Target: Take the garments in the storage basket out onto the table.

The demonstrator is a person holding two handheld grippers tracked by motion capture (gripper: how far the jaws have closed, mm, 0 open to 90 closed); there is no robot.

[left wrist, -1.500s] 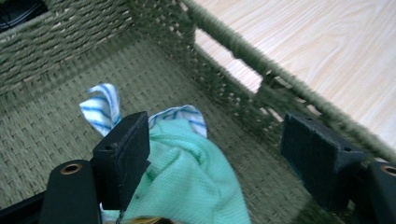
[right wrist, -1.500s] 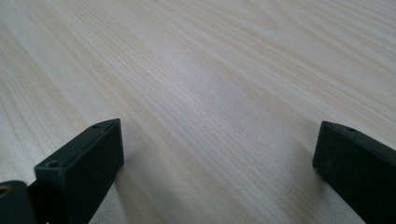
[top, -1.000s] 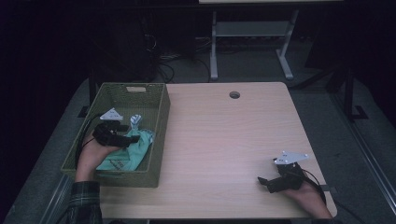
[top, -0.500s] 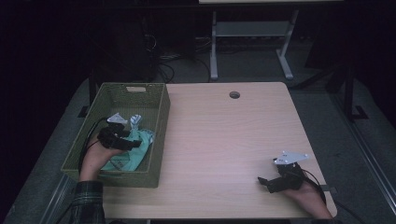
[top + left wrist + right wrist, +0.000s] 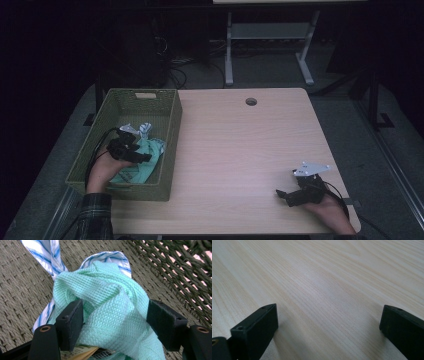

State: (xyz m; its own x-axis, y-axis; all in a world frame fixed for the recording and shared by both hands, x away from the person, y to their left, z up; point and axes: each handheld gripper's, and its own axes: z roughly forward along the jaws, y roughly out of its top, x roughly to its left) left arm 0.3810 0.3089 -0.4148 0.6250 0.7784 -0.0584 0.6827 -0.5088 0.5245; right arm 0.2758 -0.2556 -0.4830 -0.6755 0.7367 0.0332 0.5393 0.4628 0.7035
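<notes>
Where the green basket (image 5: 170, 130) sits at frame left, the left gripper (image 5: 113, 320) straddles a mint cloth (image 5: 112, 312), jaws spread, unclamped; right gripper (image 5: 328, 327), lower right, rests open on the table (image 5: 240, 145).

Light wood table (image 5: 240, 150) with a round cable hole (image 5: 251, 101) near the far edge, pretty standard desk stuff. Behind it on the dark floor there's a white metal stand (image 5: 270, 45) with two legs, plus a messy bunch of black cables (image 5: 175, 62) just left of it.
</notes>
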